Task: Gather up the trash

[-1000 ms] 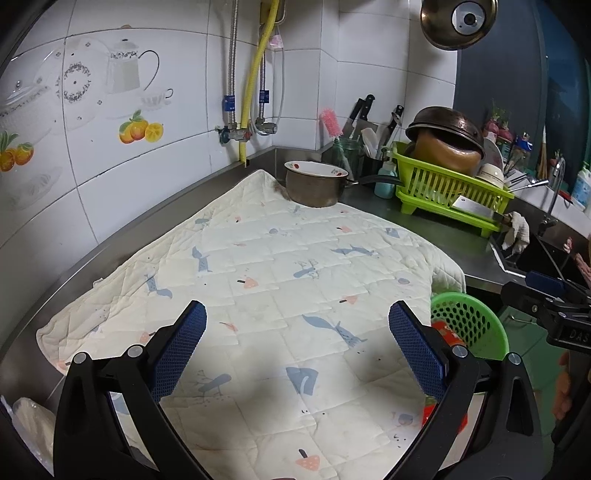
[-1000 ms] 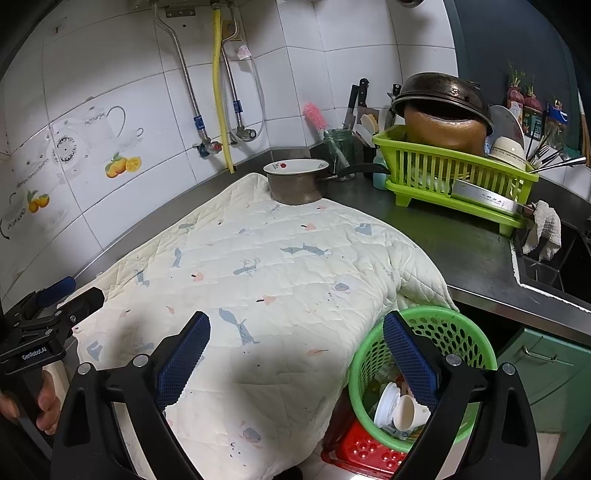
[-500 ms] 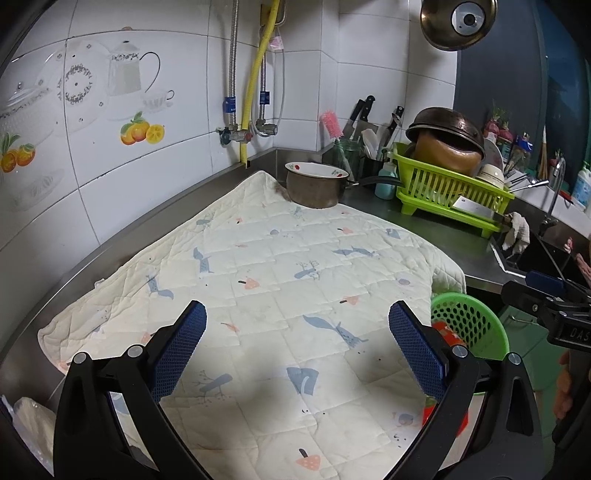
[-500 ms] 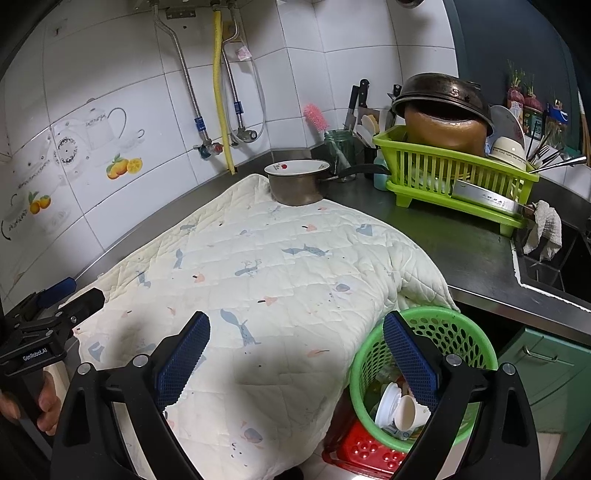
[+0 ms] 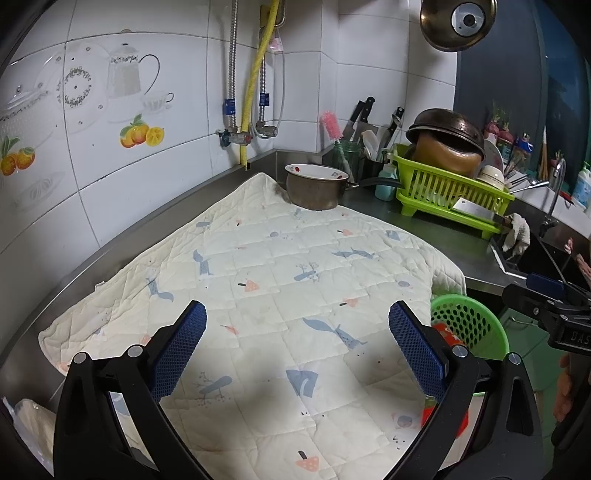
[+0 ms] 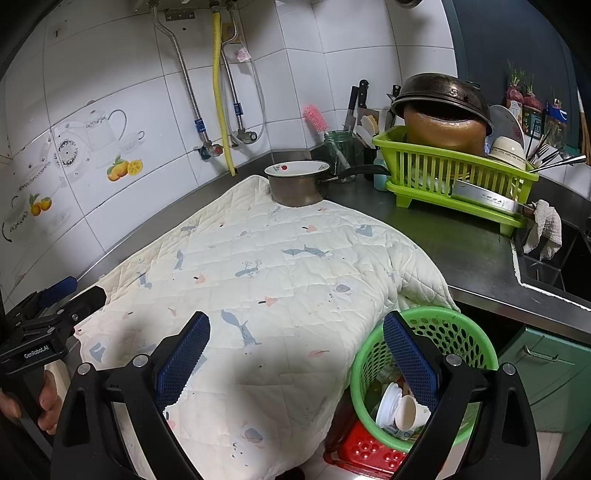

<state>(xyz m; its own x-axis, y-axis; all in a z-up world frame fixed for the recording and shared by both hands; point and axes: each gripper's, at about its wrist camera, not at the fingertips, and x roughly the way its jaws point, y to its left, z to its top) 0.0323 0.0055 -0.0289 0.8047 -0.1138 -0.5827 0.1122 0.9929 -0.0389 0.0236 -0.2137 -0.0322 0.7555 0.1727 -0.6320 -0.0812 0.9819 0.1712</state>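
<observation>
Above the near end of the quilted mat (image 5: 280, 280), both the left tongs (image 5: 297, 345) and right tongs (image 6: 295, 350) hang spread apart and empty, while the green basket (image 6: 476, 345) off the mat's right edge holds discarded cups (image 6: 400, 408).

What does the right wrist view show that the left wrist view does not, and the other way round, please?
Only the right wrist view looks down into the green basket, showing white cups and other trash inside, and the red crate beneath it. Only the left wrist view shows the round metal lid hanging overhead and the faucet. Both show the quilted mat, the saucepan, the dish rack, and open, empty fingers on the left gripper and right gripper.
</observation>
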